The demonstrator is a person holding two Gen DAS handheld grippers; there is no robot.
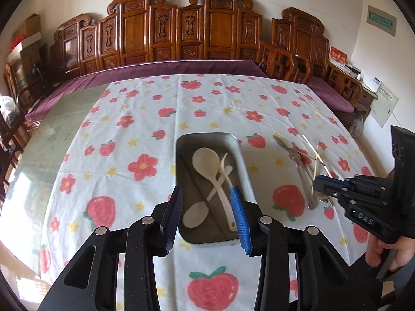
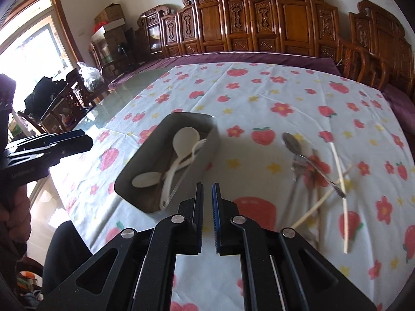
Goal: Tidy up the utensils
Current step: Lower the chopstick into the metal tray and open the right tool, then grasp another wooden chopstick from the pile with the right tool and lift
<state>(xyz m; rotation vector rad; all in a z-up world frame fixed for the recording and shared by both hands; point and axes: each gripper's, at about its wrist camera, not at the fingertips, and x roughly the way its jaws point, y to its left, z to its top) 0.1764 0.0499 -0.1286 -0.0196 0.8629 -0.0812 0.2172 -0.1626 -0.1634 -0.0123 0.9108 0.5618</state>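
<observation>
A metal tray (image 1: 207, 136) (image 2: 190, 115) sits mid-table on the strawberry cloth. In it lie a large white spoon (image 1: 206, 160) (image 2: 185, 138), a small white spoon (image 1: 195, 215) (image 2: 145, 178) and a white fork (image 1: 225, 178) (image 2: 199, 146), crossing one another. My left gripper (image 1: 206, 197) (image 2: 85, 140) hovers over the tray's near end, open, with nothing pressed between its pads; the fork's handle lies just beside the blue right finger. To the right of the tray, metal spoons (image 1: 298, 160) (image 2: 293, 145) and pale chopsticks (image 1: 315, 155) (image 2: 339, 176) lie loose on the cloth. My right gripper (image 2: 207, 189) (image 1: 317, 184) is shut and holds nothing, above the cloth between tray and loose utensils.
The cloth (image 1: 145, 119) covers part of a glass-topped table (image 1: 52, 134), bare at the left. A carved wooden bench (image 1: 181, 31) with a purple cushion runs along the far edge. A person's hand (image 1: 389, 248) grips the right tool's handle at the lower right.
</observation>
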